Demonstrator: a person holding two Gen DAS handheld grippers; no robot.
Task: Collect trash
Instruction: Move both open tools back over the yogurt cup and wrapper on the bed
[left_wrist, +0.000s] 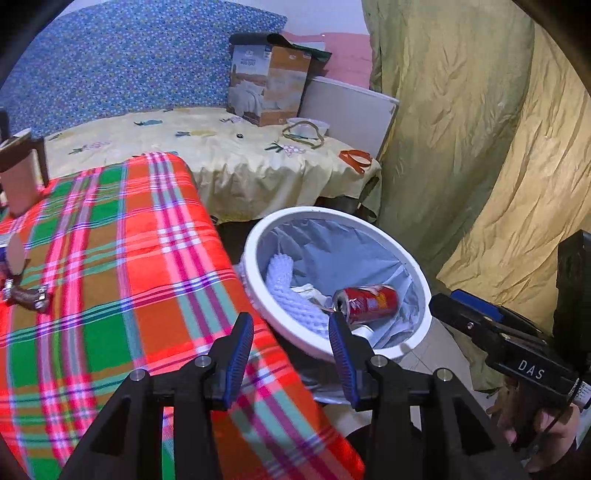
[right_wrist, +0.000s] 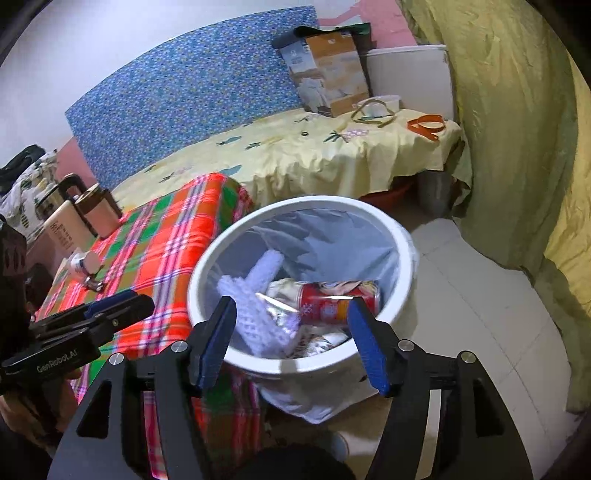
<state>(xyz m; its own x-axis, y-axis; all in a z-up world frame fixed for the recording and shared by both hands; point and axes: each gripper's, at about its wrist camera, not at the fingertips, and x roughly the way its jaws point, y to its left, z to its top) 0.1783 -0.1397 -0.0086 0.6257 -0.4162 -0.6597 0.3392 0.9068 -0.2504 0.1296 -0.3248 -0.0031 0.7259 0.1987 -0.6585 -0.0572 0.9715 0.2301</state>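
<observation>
A white trash bin with a pale liner stands on the floor beside the plaid-covered table. Inside lie a red can, a white knitted cloth and crumpled wrappers. My left gripper is open and empty over the table edge, just left of the bin. My right gripper is open and empty above the bin's near rim; it also shows in the left wrist view. A brown wrapper lies on the table's left side.
A pink jug and a small bottle stand on the plaid table. Behind is a yellow-clothed table with a cardboard box and straps. A yellow-green curtain hangs at right.
</observation>
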